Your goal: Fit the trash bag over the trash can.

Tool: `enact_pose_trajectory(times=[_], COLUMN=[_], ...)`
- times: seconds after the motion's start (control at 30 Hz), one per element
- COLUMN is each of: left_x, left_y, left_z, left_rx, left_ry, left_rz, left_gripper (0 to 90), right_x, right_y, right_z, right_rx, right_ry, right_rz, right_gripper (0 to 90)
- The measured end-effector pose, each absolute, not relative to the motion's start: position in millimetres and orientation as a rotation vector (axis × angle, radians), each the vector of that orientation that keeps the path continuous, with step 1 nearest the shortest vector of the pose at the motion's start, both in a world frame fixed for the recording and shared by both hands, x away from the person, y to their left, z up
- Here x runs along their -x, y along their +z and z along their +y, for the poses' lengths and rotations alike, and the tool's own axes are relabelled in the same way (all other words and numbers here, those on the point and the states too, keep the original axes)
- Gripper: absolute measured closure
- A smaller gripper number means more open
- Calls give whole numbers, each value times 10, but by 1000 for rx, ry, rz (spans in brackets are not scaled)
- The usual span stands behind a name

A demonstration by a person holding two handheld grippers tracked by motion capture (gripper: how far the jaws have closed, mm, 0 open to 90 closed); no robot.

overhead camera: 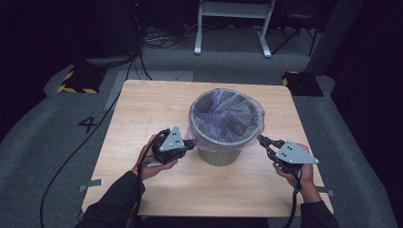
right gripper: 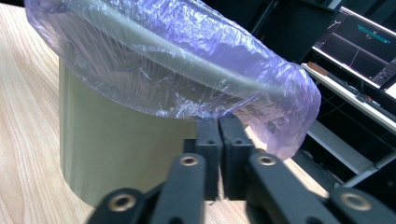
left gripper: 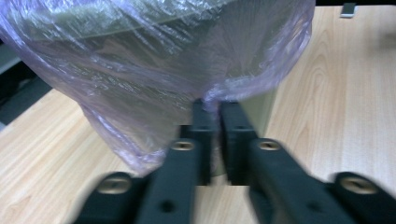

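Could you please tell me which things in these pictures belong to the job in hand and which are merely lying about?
Part of the job:
- bin, olive, on the table
- purple bag lining it, folded over the rim
- left gripper, shut on the bag's hem
- right gripper, shut on the hem at the other side

Lying about:
- white frame on the floor behind
- cables

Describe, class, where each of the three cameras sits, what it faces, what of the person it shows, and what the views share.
High view: above the person's side, looking forward and down on the table; forearms, left gripper and right gripper show.
Left gripper view: on the left gripper, facing the bag; black jaws pinch its edge.
Right gripper view: on the right gripper, facing the bin; jaws shut at the bag's hem.
Shared: bin, bag, table.
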State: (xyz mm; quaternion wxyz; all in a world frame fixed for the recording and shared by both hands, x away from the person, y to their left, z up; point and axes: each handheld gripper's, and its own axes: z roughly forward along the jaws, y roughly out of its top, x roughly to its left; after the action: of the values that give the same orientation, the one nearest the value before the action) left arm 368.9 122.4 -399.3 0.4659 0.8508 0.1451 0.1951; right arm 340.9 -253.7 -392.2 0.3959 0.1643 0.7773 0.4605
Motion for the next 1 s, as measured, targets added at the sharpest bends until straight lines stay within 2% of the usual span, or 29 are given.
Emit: enact_pose_trajectory(times=[0.4,1.0], left_x=[-3794,-3997], left_y=[-4212,-4628], left_z=[1212,1201], left_rx=[-2177,-2239], left_ry=[430,325], left_rz=[380,472], left_gripper=[899,899], right_x=[-3436,-3799], right_y=[-4088,-4601], right_z=[-2575,-2679], right_rx=[-454,-689], right_ry=[1166,1139], right_rz=[2075,2248], right_gripper=[900,900])
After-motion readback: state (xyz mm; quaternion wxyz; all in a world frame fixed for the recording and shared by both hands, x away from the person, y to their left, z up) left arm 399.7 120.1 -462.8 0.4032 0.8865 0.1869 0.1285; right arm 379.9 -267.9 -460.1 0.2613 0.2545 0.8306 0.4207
